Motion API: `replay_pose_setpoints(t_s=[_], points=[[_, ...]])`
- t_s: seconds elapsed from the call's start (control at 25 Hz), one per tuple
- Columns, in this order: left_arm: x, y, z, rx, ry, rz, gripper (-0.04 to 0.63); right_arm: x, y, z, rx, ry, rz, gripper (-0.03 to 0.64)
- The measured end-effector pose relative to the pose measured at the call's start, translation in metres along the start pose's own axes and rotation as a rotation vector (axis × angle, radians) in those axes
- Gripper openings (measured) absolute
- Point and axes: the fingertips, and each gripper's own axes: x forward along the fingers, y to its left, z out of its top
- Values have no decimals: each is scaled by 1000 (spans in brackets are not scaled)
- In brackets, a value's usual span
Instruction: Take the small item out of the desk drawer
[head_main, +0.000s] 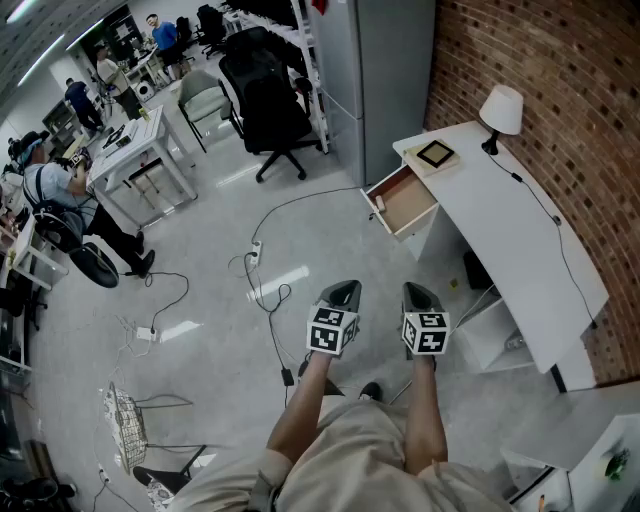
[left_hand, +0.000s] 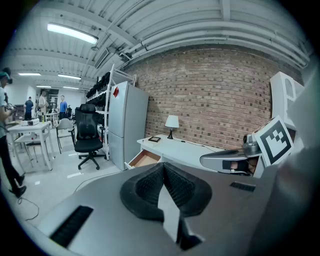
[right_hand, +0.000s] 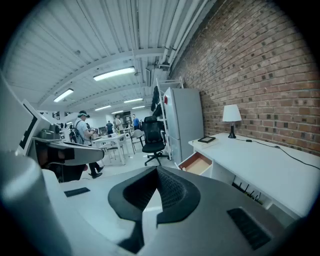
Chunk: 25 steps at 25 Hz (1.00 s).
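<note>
So this is basically the very start. The drawer (head_main: 408, 200) is already pulled out, so that bit is done, but nothing has been reached for yet. The person stands on the open floor well back from the desk (head_main: 520, 235), with both tools held out in front and neither anywhere near the drawer.

Left gripper (head_main: 345, 291): its own view shows the jaws pressed together with nothing between them. Right gripper (head_main: 420, 292): same story, clenched tight and empty.

The drawer sits under the desk's far end, by the corner where the lamp (head_main: 501, 110) and a dark frame (head_main: 436, 154) stand. It sticks out from the desk's front edge, away from the brick wall, open side up, and that pull-out direction is its long axis.

The small item itself I honestly can't make out. It should be in that drawer (per the task), but from here I only see bare wood bottom, so which way it points or how its long side lies is anyone's guess.

What's left is pretty much everything: walk over, open a gripper, find it, grab it and lift it out.
</note>
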Motion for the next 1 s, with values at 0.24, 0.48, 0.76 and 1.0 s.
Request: replay_pose_setpoints(t_s=[0.24, 0.48, 0.76, 1.0], points=[[2, -3, 0, 2, -2, 6, 17, -1, 1, 1, -22, 6, 20, 25], [5, -9, 4, 9, -4, -4, 17, -2, -1, 2, 0, -7, 31, 25], [2, -3, -3, -9, 6, 5, 17, -2, -4, -1, 65, -11, 74, 25], [21, 13, -2, -39, 0, 10, 17, 14, -13, -1, 64, 2, 81, 25]])
